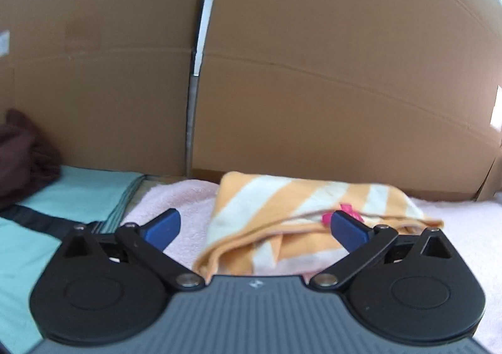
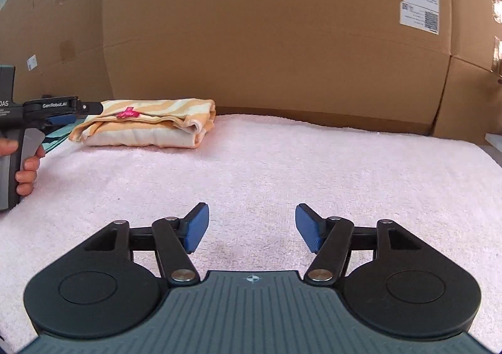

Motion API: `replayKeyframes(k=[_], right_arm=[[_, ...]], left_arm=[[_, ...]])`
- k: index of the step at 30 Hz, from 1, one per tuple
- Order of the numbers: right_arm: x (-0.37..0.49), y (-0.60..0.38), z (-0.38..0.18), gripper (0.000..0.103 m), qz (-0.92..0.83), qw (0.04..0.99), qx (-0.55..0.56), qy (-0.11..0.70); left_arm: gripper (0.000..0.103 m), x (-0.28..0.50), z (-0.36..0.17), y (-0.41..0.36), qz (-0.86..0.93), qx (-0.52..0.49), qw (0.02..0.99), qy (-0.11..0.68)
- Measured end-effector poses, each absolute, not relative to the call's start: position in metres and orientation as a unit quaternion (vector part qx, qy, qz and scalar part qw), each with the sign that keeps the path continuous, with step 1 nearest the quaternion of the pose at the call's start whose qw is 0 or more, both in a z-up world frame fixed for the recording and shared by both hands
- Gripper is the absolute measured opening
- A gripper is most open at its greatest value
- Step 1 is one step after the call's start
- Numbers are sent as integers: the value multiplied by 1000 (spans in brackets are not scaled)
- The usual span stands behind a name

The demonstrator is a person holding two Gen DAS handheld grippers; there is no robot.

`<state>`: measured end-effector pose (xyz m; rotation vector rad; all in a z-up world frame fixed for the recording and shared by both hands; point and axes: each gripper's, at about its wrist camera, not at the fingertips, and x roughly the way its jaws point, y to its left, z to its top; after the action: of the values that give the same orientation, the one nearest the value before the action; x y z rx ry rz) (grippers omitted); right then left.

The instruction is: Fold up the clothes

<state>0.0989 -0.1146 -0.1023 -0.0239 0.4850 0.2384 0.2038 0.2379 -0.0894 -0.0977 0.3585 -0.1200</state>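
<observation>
An orange-and-white striped garment (image 1: 301, 212) (image 2: 147, 126) lies folded on the pink towel (image 2: 282, 172), with a small pink tag (image 2: 127, 113) on its top edge. My left gripper (image 1: 255, 227) is open right in front of it, its blue pads wide apart with the near fold between them, not pressed. In the right wrist view the left gripper (image 2: 67, 114) reaches the garment's left end, a hand (image 2: 26, 162) on its handle. My right gripper (image 2: 251, 227) is open over bare pink towel, well short of the garment, nothing between its fingers.
Tall cardboard boxes (image 2: 276, 34) wall the far side of the towel, with a metal strip (image 1: 200, 49) between two of them. A teal cloth (image 1: 66, 197) and a dark maroon garment (image 1: 22, 153) lie at the left.
</observation>
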Motion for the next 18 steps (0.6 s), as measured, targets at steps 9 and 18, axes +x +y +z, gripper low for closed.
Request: replayKeyframes(k=[9,18], right_arm=[[94,-133,-100,70,97,963,38,250],[45,-205,-87,98,-46,970,46,235]], left_arm=[[102,125,-67,115,-64,-30,972,222],[102,93,-79,9,-119,-60,957,258]])
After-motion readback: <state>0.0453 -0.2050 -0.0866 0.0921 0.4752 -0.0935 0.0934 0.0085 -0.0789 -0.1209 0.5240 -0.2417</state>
